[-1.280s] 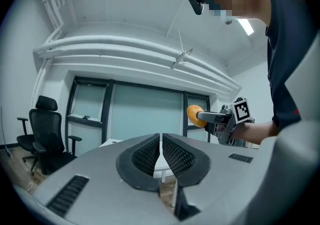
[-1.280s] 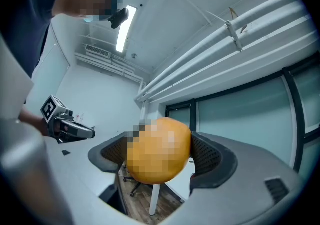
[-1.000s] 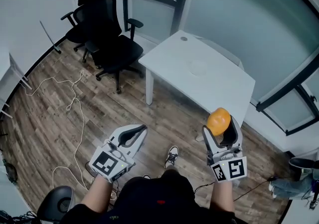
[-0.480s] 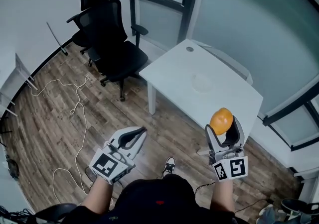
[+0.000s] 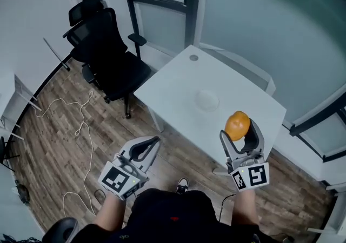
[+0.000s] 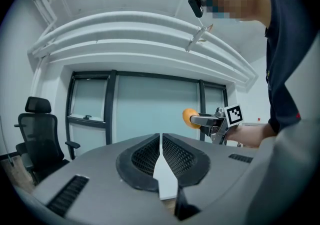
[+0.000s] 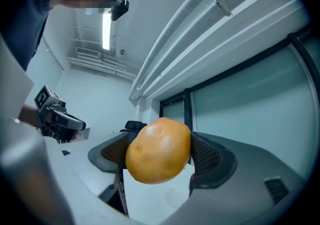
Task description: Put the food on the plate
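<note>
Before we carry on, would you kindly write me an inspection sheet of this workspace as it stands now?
Surface: white table, mostly bare, with a round grommet near its far corner.
Job's things: the plate lies empty on the table; the orange food is held in the air, not yet on it.
Clutter: nothing seen on the table.
Grippers: right gripper shut on the orange food; left gripper has its jaws together and empty.
Cables: a light cable lies loose on the wooden floor.
Surroundings: black office chairs left of the table, glass wall behind.
</note>
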Action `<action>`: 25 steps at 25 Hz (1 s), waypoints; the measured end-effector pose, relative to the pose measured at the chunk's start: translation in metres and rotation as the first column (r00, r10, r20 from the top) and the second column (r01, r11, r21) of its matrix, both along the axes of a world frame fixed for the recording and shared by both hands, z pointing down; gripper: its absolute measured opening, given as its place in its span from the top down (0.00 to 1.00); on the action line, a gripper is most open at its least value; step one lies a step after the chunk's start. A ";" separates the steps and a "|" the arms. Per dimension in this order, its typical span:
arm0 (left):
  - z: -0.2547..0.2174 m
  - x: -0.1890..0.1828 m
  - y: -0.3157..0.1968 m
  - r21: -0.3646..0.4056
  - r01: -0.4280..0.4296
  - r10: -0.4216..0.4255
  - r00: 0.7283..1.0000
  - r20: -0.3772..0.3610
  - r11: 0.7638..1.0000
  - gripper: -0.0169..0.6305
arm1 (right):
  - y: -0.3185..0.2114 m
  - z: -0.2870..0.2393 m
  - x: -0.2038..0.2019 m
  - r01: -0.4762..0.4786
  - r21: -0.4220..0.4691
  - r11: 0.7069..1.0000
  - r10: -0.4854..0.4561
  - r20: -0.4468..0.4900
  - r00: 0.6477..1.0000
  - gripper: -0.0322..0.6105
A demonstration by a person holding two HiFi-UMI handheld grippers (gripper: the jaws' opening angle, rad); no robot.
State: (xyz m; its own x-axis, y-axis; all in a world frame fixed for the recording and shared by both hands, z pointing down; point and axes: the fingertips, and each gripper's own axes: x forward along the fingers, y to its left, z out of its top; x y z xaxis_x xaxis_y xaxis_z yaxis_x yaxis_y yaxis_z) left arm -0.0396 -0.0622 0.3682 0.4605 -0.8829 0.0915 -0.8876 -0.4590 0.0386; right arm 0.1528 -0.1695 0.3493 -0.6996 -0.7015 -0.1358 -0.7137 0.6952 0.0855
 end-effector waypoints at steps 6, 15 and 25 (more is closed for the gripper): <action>0.007 0.013 -0.060 -0.027 -0.027 0.027 1.000 0.005 0.999 0.92 | -0.050 0.008 0.005 0.000 -0.009 1.000 0.000 -0.006 1.000 0.36; 0.025 0.003 -0.154 -0.039 -0.142 0.141 0.990 -0.013 0.989 0.92 | -0.123 0.024 0.001 -0.116 -0.041 0.992 0.114 -0.061 0.992 0.36; 0.044 -0.037 -0.283 -0.065 -0.334 0.334 0.942 -0.023 0.940 0.92 | -0.214 0.063 -0.043 -0.283 -0.134 0.950 0.264 -0.141 0.954 0.36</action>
State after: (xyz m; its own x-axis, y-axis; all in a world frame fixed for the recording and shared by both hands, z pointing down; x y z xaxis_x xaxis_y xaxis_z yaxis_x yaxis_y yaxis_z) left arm -0.0762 -0.3456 0.4117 0.7293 -0.6701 0.1384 -0.6830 -0.7250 0.0889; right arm 0.1098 -0.3839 0.4123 -0.4824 -0.8739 0.0598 -0.8692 0.4860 0.0915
